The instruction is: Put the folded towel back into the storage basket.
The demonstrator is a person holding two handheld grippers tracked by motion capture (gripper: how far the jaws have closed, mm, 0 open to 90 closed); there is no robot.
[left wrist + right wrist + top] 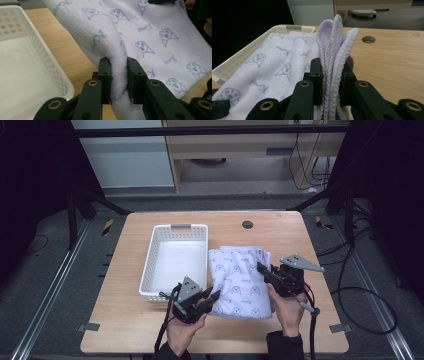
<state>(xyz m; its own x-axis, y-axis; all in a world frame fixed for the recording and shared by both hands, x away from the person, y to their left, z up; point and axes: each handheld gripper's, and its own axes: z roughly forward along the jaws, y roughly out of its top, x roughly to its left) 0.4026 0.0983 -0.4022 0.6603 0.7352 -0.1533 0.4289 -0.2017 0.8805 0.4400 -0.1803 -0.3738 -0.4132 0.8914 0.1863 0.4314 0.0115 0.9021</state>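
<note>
A folded white towel (239,281) with small blue printed faces is held between my two grippers above the wooden table (125,320). My left gripper (214,296) is shut on the towel's near left edge; in the left gripper view the terry cloth (140,37) bunches between the jaws (118,80). My right gripper (264,270) is shut on the right side, where several stitched hem layers (334,50) stand up between the jaws (331,82). A hand holds each gripper from below.
A white perforated plastic basket (176,231) stands empty just left of the towel, its rim close to my left gripper. A round cable hole (247,224) sits near the table's far edge. Dark frame legs and cables flank the table.
</note>
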